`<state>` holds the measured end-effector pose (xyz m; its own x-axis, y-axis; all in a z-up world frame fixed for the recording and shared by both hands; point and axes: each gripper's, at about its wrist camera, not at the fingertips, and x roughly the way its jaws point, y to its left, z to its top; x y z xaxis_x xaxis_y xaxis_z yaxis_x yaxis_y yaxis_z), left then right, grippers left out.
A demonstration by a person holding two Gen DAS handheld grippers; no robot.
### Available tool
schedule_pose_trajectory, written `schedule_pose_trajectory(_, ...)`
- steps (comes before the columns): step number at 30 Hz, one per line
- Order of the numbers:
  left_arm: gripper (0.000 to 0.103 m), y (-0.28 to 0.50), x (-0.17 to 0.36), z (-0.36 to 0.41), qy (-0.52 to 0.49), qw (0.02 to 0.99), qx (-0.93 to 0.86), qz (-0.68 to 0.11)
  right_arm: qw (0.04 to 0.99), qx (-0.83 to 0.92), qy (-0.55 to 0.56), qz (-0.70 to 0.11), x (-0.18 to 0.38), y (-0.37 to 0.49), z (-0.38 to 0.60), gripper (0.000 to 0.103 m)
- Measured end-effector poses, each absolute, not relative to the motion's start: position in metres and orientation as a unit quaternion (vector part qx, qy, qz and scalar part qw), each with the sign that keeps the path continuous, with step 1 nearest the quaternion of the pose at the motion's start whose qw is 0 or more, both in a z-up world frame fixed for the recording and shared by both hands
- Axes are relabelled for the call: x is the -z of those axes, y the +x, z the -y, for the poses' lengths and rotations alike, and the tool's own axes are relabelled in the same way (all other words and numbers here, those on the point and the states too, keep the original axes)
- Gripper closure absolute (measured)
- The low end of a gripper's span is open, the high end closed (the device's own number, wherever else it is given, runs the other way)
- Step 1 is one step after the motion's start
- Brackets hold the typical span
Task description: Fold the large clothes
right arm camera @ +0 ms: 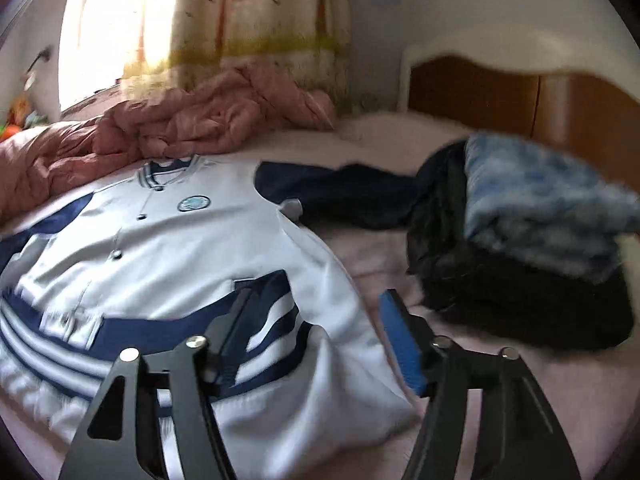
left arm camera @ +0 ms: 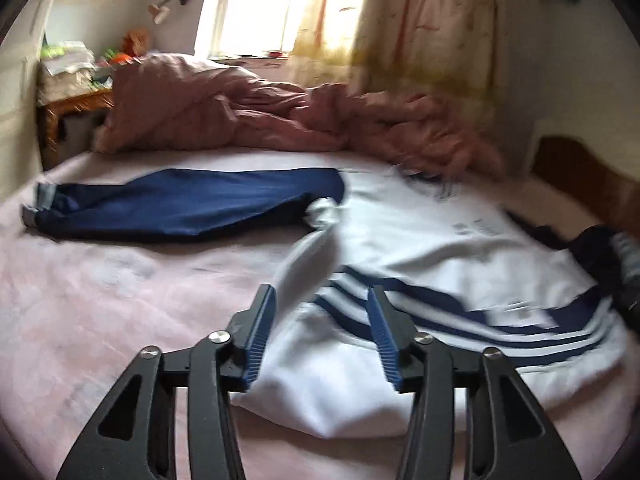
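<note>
On the pink bed (left arm camera: 100,300), a white jacket (left arm camera: 420,240) with navy stripes is spread front-up, its buttons and round chest badge (right arm camera: 193,203) seen in the right wrist view. One navy sleeve (left arm camera: 192,204) is stretched out flat to the side, away from the body. The other sleeve (right arm camera: 340,194) is laid toward a dark pile (right arm camera: 520,300) topped by a blue fuzzy cloth (right arm camera: 540,216), near the wooden headboard (right arm camera: 500,96).

The left gripper (left arm camera: 322,300) is held spread apart over the hem corner on its side, with nothing clamped between the blue pads (left arm camera: 260,336); white fabric is seen in the gap beneath. The right gripper (right arm camera: 320,304) is likewise held wide over the opposite hem corner, one finger above the striped band (right arm camera: 160,332), the other above bare sheet. Whether either touches the cloth cannot be told.

A rumpled pink quilt (left arm camera: 240,120) is heaped behind the collar, below a curtain (left arm camera: 420,20) and a bright window (left arm camera: 256,8).
</note>
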<state>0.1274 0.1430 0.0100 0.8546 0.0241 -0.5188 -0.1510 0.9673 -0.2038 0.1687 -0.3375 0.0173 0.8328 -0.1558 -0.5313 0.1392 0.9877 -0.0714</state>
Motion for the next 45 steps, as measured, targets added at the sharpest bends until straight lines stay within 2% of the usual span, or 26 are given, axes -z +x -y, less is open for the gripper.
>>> schedule_pose_trajectory(1,0.052,0.127,-0.012,-0.141,-0.13,0.953,-0.032,-0.273,0.959,0.072,-0.016,-0.274,-0.02,0.158,0.337,0.023)
schedule_pose_trajectory(3,0.052,0.125,-0.013,-0.134,-0.142,0.948,-0.01,-0.284,0.959,0.069,-0.001,-0.275,-0.022,0.142,0.339,0.016)
schedule_pose_trajectory(5,0.052,0.126,-0.013,-0.121,-0.118,0.947,-0.002,-0.298,0.952,0.067,0.052,-0.295,-0.019,0.129,0.349,0.016)
schedule_pose_trajectory(8,0.046,0.142,0.002,-0.099,-0.045,0.934,-0.039,-0.353,0.941,0.059,0.118,-0.312,-0.009,0.108,0.367,0.016)
schedule_pose_trajectory(9,0.045,0.147,0.012,-0.102,-0.054,0.925,-0.049,-0.372,0.938,0.064,0.119,-0.318,-0.006,0.109,0.37,0.016)
schedule_pose_trajectory(10,0.038,0.149,0.02,-0.109,-0.079,0.917,-0.062,-0.386,0.936,0.068,0.117,-0.325,-0.003,0.109,0.374,0.016)
schedule_pose_trajectory(12,0.032,0.151,0.033,-0.13,-0.147,0.898,-0.075,-0.408,0.929,0.079,0.127,-0.338,0.004,0.118,0.381,0.016)
schedule_pose_trajectory(13,0.032,0.152,0.035,-0.135,-0.164,0.893,-0.077,-0.412,0.925,0.079,0.138,-0.346,0.007,0.12,0.385,0.016)
schedule_pose_trajectory(16,0.027,0.151,0.036,-0.129,-0.124,0.903,-0.087,-0.401,0.906,0.069,0.182,-0.375,0.021,0.125,0.397,0.016)
schedule_pose_trajectory(21,0.03,0.162,0.041,-0.127,-0.092,0.905,-0.113,-0.4,0.903,0.039,0.181,-0.387,0.029,0.133,0.396,0.018)
schedule_pose_trajectory(23,0.038,0.168,0.042,-0.134,-0.087,0.904,-0.132,-0.397,0.906,0.05,0.162,-0.387,0.031,0.143,0.39,0.05)
schedule_pose_trajectory(24,0.047,0.17,0.041,-0.134,-0.072,0.903,-0.156,-0.393,0.909,0.056,0.153,-0.384,0.03,0.147,0.387,0.081)
schedule_pose_trajectory(25,0.048,0.171,0.042,-0.136,-0.061,0.899,-0.186,-0.392,0.916,0.065,0.144,-0.37,0.028,0.149,0.384,0.09)
schedule_pose_trajectory(28,0.05,0.169,0.046,-0.157,-0.118,0.894,-0.171,-0.396,0.943,0.102,0.069,-0.31,0.008,0.138,0.362,0.094)
schedule_pose_trajectory(31,0.056,0.161,0.042,-0.161,-0.133,0.905,-0.136,-0.381,0.938,0.108,0.055,-0.325,0.009,0.142,0.359,0.094)
schedule_pose_trajectory(33,0.056,0.151,0.031,-0.156,-0.127,0.919,-0.115,-0.356,0.93,0.114,0.054,-0.344,0.014,0.145,0.362,0.093)
schedule_pose_trajectory(35,0.056,0.139,0.014,-0.145,-0.101,0.938,-0.098,-0.318,0.935,0.114,0.059,-0.33,0.009,0.137,0.363,0.085)
schedule_pose_trajectory(36,0.052,0.13,0.003,-0.136,-0.078,0.949,-0.087,-0.291,0.939,0.118,0.056,-0.319,0.006,0.132,0.362,0.072)
schedule_pose_trajectory(37,0.044,0.125,-0.006,-0.129,-0.06,0.958,-0.077,-0.271,0.944,0.123,0.044,-0.305,0.001,0.126,0.358,0.045)
schedule_pose_trajectory(38,0.039,0.119,-0.013,-0.12,-0.042,0.965,-0.069,-0.251,0.945,0.125,0.034,-0.299,-0.001,0.122,0.355,0.029)
schedule_pose_trajectory(39,0.025,0.111,-0.021,-0.109,-0.02,0.973,-0.061,-0.224,0.95,0.126,0.02,-0.285,-0.004,0.118,0.35,0.014)
schedule_pose_trajectory(40,0.011,0.106,-0.027,-0.101,-0.005,0.977,-0.054,-0.205,0.954,0.125,0.008,-0.271,-0.006,0.114,0.344,0.014)
schedule_pose_trajectory(42,0.002,0.098,-0.034,-0.087,0.007,0.982,-0.031,-0.185,0.959,0.113,-0.016,-0.26,-0.01,0.109,0.331,0.014)
schedule_pose_trajectory(45,0.0,0.095,-0.033,-0.075,0.005,0.981,0.015,-0.194,0.963,0.059,-0.021,-0.261,-0.011,0.108,0.312,0.014)
